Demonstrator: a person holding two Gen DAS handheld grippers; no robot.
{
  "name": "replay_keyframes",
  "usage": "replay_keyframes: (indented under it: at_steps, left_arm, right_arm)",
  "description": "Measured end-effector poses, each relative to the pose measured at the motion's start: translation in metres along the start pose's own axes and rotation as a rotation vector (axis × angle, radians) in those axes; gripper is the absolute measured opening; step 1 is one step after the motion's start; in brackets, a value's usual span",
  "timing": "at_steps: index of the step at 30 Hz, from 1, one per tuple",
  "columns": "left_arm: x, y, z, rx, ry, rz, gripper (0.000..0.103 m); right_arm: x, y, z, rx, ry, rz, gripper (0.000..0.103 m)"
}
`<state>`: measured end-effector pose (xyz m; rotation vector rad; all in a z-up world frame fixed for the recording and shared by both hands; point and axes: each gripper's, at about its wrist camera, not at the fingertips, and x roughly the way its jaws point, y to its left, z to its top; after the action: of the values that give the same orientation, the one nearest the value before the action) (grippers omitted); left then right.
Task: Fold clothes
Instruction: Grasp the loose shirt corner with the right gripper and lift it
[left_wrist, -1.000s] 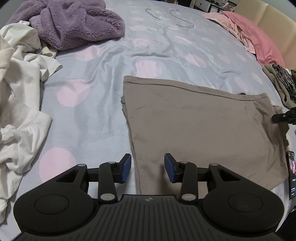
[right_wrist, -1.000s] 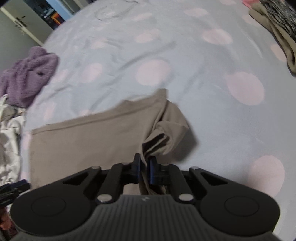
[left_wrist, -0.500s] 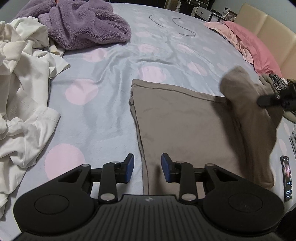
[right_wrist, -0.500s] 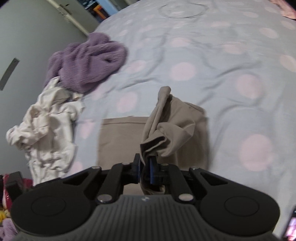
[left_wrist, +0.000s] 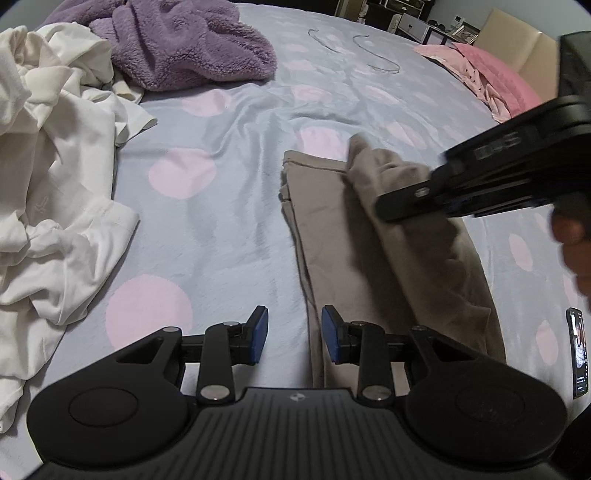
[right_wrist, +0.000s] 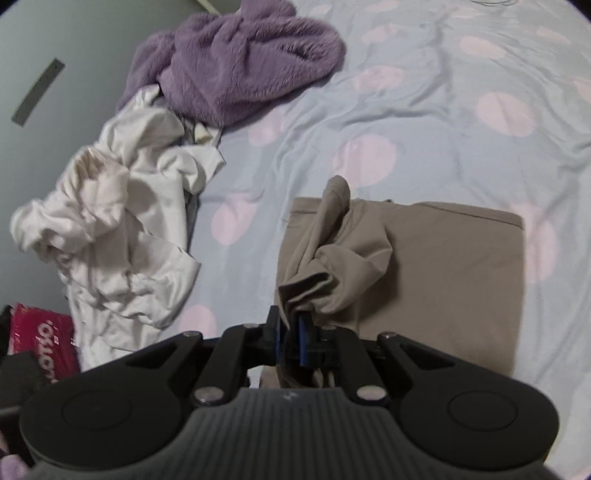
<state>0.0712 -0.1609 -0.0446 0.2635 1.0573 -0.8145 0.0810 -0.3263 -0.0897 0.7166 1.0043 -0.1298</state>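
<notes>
right claw (right_wrist: 291, 328) pinching raised taupe garment (right_wrist: 424, 266), left claw (left_wrist: 294, 334) spread, low

1. Left gripper (left_wrist: 291, 334): matte black body with a ribbed top plate, a small pale logo at its front edge.
2. A round recessed disc sits on each side of the body.
3. Two black linkage arms run forward, each with silver screws at its joints.
4. Fingertips carry flat blue pads (left_wrist: 258, 332).
5. Right gripper (right_wrist: 291, 338): same black ribbed build, same silver screws and discs, blue pads (right_wrist: 303, 341).
6. Seen side-on from the left wrist, it (left_wrist: 480, 184) shows grey raised lettering, unreadable.
</notes>
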Motion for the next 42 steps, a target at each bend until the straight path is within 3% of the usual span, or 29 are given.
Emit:
replay_keyframes:
  at_steps: [8,14,16,22,26,28,33,38,42]
  left_arm:
    - [0.000,-0.001,0.000,0.003,0.007,0.008,0.029]
    - [0.000,-0.004,0.001,0.003,0.007,0.015,0.029]
    - [-0.001,-0.004,0.002,0.003,0.003,0.016,0.029]
    - [-0.006,-0.007,0.002,-0.001,-0.004,0.022,0.029]
    - [-0.010,-0.008,0.000,-0.006,-0.007,0.024,0.029]
    - [-0.012,-0.010,-0.001,-0.007,-0.007,0.023,0.029]
    - [-0.016,-0.017,-0.002,0.002,-0.009,0.019,0.029]
    - [-0.020,-0.021,-0.004,0.006,-0.017,0.023,0.029]
    - [-0.022,-0.016,-0.006,-0.011,-0.017,0.027,0.029]
  right_arm:
    - [0.041,0.002,-0.001,-0.039,0.017,-0.051,0.011]
    - [0.035,0.006,-0.002,-0.056,0.012,-0.051,0.026]
    - [0.024,0.009,-0.002,-0.071,-0.001,-0.056,0.036]
    - [-0.014,-0.013,-0.013,-0.058,-0.022,-0.103,0.038]
    - [-0.035,-0.036,-0.027,-0.039,-0.023,-0.160,0.036]
    - [-0.040,-0.048,-0.038,-0.031,-0.007,-0.190,0.020]
    - [-0.036,-0.069,-0.065,0.008,0.047,-0.219,0.012]
    - [-0.026,-0.060,-0.082,0.041,0.082,-0.065,0.011]
    - [-0.021,-0.032,-0.095,-0.026,0.096,0.000,0.009]
